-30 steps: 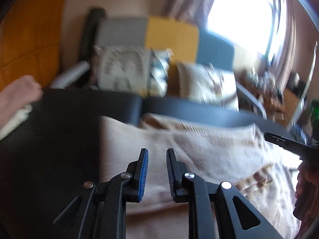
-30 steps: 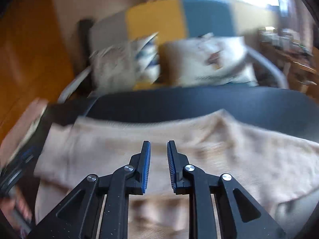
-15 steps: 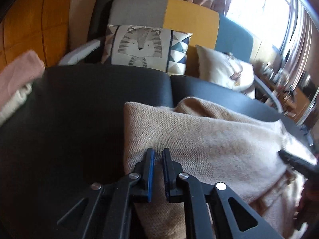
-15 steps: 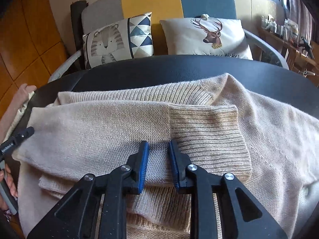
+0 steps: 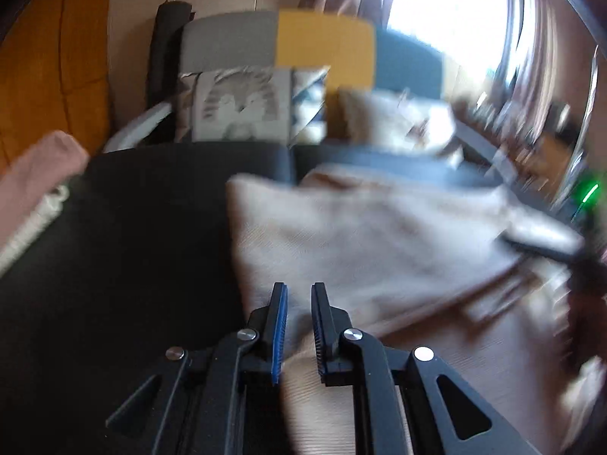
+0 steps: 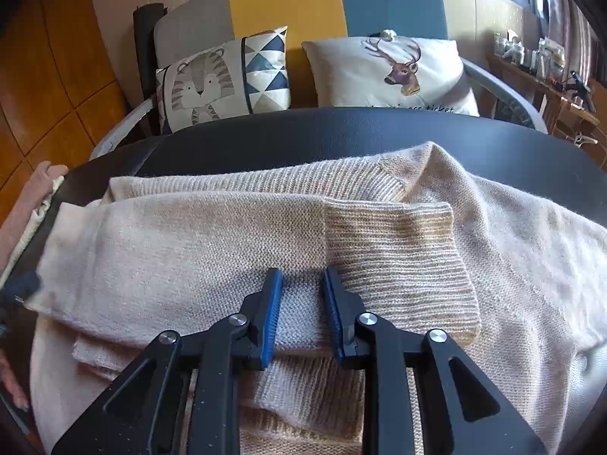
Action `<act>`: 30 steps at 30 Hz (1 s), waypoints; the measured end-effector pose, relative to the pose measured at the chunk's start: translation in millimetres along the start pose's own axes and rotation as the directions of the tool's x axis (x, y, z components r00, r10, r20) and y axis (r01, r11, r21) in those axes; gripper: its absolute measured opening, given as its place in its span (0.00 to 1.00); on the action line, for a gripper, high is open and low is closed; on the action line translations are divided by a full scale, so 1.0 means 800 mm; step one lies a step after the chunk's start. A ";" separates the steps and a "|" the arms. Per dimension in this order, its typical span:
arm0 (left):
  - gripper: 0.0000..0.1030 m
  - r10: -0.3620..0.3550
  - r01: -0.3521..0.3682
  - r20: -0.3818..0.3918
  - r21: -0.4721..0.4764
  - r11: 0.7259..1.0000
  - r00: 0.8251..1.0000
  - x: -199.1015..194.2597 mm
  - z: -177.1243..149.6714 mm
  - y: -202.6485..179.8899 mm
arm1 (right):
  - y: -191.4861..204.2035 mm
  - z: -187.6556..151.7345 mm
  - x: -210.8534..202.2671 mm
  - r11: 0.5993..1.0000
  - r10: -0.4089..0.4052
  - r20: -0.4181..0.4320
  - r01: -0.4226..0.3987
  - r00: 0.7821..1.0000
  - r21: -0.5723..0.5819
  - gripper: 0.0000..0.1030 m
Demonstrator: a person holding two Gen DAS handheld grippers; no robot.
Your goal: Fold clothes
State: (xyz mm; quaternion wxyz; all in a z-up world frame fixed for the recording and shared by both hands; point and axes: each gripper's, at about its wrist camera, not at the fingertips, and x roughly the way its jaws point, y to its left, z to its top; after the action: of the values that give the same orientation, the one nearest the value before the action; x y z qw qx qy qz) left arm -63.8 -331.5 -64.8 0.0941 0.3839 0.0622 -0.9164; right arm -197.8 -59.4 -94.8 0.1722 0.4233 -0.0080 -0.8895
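A beige knit sweater (image 6: 235, 250) lies spread across a dark table (image 6: 341, 136), filling the middle of the right wrist view. One sleeve is laid across the body, its ribbed cuff (image 6: 394, 261) ending at about 3 o'clock from the right claw (image 6: 301, 311). That claw rests on the sleeve with its jaws parted and knit showing in the gap, gripping nothing.

The left wrist view is blurred. The left claw (image 5: 297, 322) sits at 6 o'clock over the sweater's near left edge (image 5: 341, 250), its jaws slightly apart; I cannot tell whether any knit is caught between them.

The risks, as I judge them: soft, stretchy knit may bunch or drag under a claw, pulling the laid sleeve askew. A shallow pinch could take one layer only, so the fold opens.

A sofa with two cushions (image 6: 387, 72) stands behind, at 12 o'clock.
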 end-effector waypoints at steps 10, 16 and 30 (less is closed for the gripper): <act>0.32 0.008 -0.013 -0.051 -0.088 0.996 0.999 -0.002 0.005 0.026 | -0.015 -0.021 -0.027 0.993 0.033 0.000 -0.033 0.999 0.111 0.67; 0.30 -0.003 -0.005 -0.054 -0.138 0.990 0.999 -0.012 0.010 0.038 | -0.014 -0.033 -0.012 0.997 0.003 -0.001 -0.003 1.000 0.080 0.68; 0.30 -0.057 0.067 -0.101 0.098 0.993 0.993 0.073 0.051 -0.158 | -0.027 -0.034 -0.050 0.979 0.096 0.097 -0.112 0.991 0.170 0.78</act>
State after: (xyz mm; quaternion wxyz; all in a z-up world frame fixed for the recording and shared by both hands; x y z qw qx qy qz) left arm -160.4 -223.0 -73.0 0.0430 0.4308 0.0322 -0.9009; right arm -160.5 -22.8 -85.8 0.1802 0.3961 -0.1160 -0.8928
